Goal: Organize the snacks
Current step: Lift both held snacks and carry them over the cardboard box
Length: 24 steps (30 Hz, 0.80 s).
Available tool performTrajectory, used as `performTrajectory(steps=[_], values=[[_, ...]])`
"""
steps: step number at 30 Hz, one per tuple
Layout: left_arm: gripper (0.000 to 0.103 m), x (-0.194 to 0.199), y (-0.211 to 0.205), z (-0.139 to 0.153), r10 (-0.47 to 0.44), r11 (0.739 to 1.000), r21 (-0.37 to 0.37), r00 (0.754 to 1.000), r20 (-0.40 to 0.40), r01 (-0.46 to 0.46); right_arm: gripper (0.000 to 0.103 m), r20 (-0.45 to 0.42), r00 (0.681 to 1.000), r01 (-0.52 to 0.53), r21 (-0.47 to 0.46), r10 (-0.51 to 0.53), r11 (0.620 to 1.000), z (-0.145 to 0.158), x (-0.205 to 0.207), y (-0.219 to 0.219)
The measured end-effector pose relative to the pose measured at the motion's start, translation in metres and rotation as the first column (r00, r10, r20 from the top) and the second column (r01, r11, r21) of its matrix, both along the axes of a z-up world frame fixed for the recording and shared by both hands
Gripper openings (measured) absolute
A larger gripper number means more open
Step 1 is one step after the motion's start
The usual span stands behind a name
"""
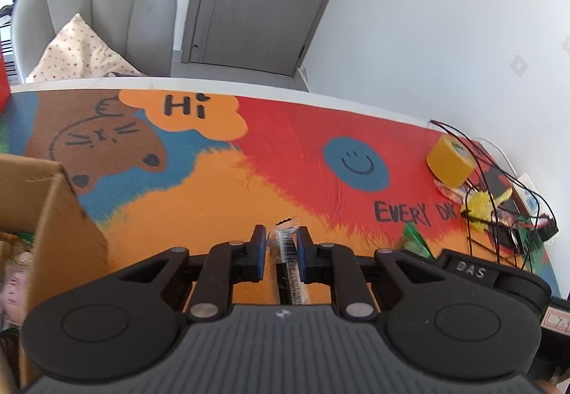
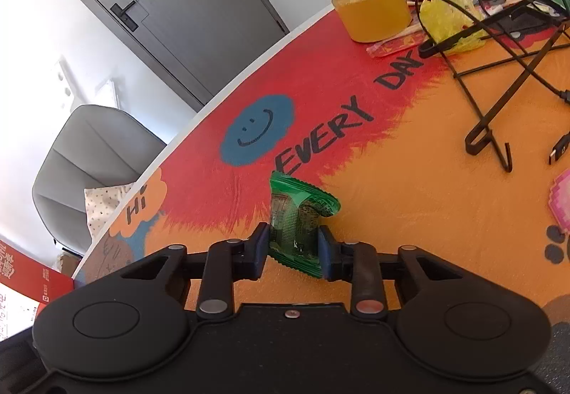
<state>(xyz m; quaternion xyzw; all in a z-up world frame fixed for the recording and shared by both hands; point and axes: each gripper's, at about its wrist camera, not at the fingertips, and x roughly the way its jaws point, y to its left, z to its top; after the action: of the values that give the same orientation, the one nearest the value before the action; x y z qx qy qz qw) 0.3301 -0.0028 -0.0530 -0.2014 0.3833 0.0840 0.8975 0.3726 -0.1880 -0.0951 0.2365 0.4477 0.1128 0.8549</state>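
My left gripper (image 1: 281,244) is shut on a thin clear snack packet (image 1: 285,258) with a barcode, held edge-up just above the colourful table mat (image 1: 249,187). A cardboard box (image 1: 53,216) stands close at the left, with wrapped snacks inside it. My right gripper (image 2: 293,244) is shut on a green snack packet (image 2: 297,219), squeezed between the blue pads and held over the mat (image 2: 409,198). A corner of that green packet (image 1: 415,239) and the right gripper's body show at the right of the left wrist view.
A yellow tape roll (image 1: 450,160) (image 2: 372,11), a yellow wrapper (image 2: 445,20), black wire hooks and cables (image 2: 498,102) and a pink object (image 2: 563,201) lie at the mat's right end. A red box (image 2: 25,287) stands left. A grey chair (image 1: 96,9) stands beyond the table.
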Motion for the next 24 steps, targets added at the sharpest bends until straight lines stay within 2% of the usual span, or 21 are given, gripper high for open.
performTrajectory(steps=[9, 18, 24], values=[[0.016, -0.027, 0.019, 0.030, 0.015, 1.000, -0.014, 0.998, 0.063, -0.014, 0.028, 0.052, 0.999, 0.004, 0.058, -0.007, 0.998, 0.023, -0.027, -0.011], [0.016, -0.088, 0.048, 0.073, 0.073, 0.997, 0.026, 0.984, 0.164, -0.079, 0.028, 0.122, 0.992, -0.043, 0.083, 0.033, 0.996, 0.051, -0.066, 0.002], [0.016, -0.132, 0.074, 0.094, 0.096, 0.994, 0.037, 0.974, 0.206, -0.106, 0.028, 0.171, 0.979, -0.121, 0.077, 0.107, 0.990, 0.071, -0.091, 0.016]])
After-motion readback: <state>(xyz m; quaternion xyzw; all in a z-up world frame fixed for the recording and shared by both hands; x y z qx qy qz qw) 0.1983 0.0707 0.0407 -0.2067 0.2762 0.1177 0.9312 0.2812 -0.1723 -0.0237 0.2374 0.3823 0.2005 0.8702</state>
